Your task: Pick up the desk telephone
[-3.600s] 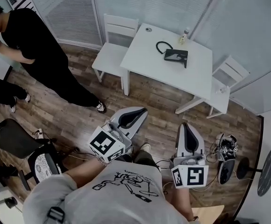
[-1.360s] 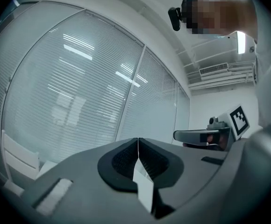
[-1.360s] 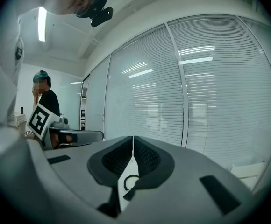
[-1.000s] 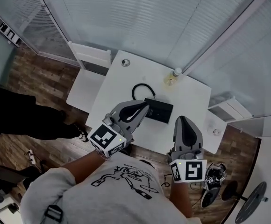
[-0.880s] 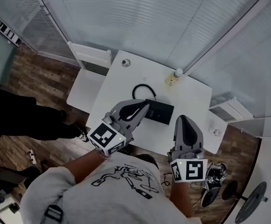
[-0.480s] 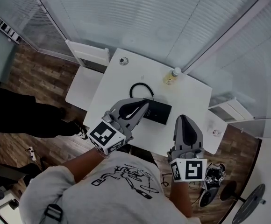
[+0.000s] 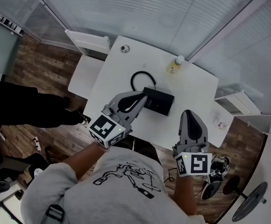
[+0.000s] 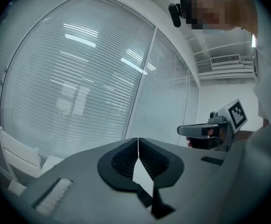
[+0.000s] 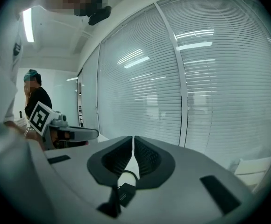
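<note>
The black desk telephone [image 7: 160,102] lies flat on the white table [image 7: 121,73], its cord [image 7: 137,80] looping off to the left. My left gripper [image 7: 144,95] is shut, with its tip over the phone's left edge, and holds nothing. My right gripper [image 7: 188,113] is also shut and empty, hanging over the table's near edge to the right of the phone. In the right gripper view the jaws [image 9: 133,141] meet, and the telephone [image 9: 124,194] and cord [image 9: 126,174] show below them. In the left gripper view the jaws [image 8: 138,143] are closed too.
A small bottle [image 7: 174,65] stands at the table's far side and a small round object [image 7: 123,48] sits at its far left corner. White chairs stand to the left [image 7: 89,59] and right [image 7: 233,105]. Blinds fill the wall behind. A person [image 9: 33,97] stands in the background.
I have come from across the room up to the table. In the last second both grippers sank a little toward the table, the right one drifting right. Both stayed shut.
</note>
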